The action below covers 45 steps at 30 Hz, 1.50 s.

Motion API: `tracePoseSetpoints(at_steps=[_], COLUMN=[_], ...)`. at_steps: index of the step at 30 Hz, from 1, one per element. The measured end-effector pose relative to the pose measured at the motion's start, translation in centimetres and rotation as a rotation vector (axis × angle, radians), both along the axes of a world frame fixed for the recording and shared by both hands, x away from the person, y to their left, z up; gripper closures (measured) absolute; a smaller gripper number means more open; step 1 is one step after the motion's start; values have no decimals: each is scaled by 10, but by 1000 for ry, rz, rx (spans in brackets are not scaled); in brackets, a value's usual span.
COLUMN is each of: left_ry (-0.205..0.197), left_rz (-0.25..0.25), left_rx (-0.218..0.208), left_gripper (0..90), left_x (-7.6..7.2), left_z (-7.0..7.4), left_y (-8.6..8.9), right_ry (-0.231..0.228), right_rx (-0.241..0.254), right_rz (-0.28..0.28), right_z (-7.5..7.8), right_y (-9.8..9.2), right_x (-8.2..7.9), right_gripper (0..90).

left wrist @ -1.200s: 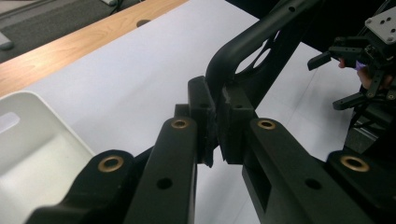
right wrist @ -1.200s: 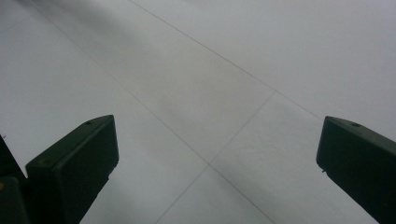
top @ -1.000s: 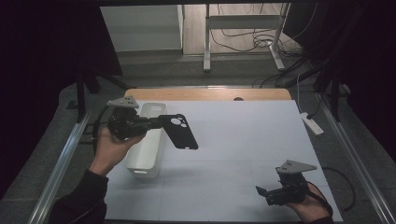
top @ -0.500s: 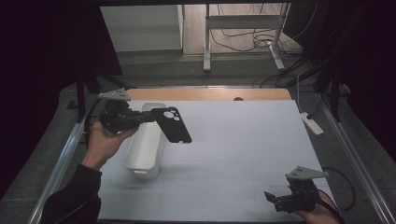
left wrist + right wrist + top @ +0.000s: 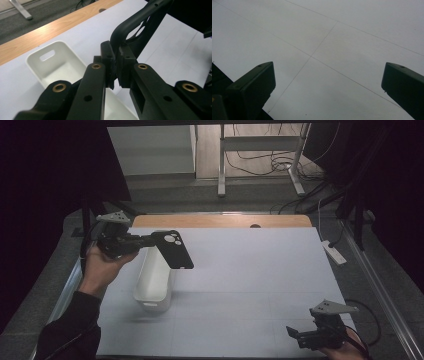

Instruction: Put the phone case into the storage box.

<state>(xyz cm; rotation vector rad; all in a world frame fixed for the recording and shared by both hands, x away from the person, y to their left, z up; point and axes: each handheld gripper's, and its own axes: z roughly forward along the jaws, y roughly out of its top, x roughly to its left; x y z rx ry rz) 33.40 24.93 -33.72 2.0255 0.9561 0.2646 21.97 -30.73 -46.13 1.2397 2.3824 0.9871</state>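
From above, your left gripper (image 5: 150, 240) holds the black phone case (image 5: 174, 249) in the air over the white bin (image 5: 152, 282), its own view showing the jaws clamped on the case edge, while your right gripper (image 5: 328, 82) stands wide apart over the bare white table (image 5: 352, 37).

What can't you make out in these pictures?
- Phone case, left gripper view: its far end is cut off by the top edge.
- Bin, high view: the case covers part of its inside; left gripper view: the jaws cover its near end.
- Right gripper, high view: its hand is cut off by the bottom edge.
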Motion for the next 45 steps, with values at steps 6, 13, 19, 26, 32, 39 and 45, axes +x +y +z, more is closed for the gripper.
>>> tracePoseSetpoints(at_steps=[6, 13, 19, 26, 32, 39, 45], left_ry=[0, -3, -5, -12, -10, -10, -4], left_rz=[28, 53, 75, 93, 106, 121, 127], left_rx=[16, 40, 54, 69, 78, 90, 101], left_gripper=[851, 851, 851, 851, 851, 851, 851], left_x=[4, 10, 15, 23, 28, 36, 44], left_z=[1, 3, 3, 4, 3, 0, -5], left_y=[11, 21, 27, 32, 38, 40, 40], right_ry=[1, -1, 2, 4, 4, 9, 13], right_rx=[4, 12, 10, 12, 22, 24, 20], right_rz=[0, -2, 1, 4, 4, 7, 15], right_z=[0, 0, 0, 0, 0, 0, 0], right_y=[0, -1, -1, -1, -2, -2, -2], right_x=[0, 0, 0, 0, 1, 1, 1], right_gripper=[0, 0, 0, 0, 0, 0, 0])
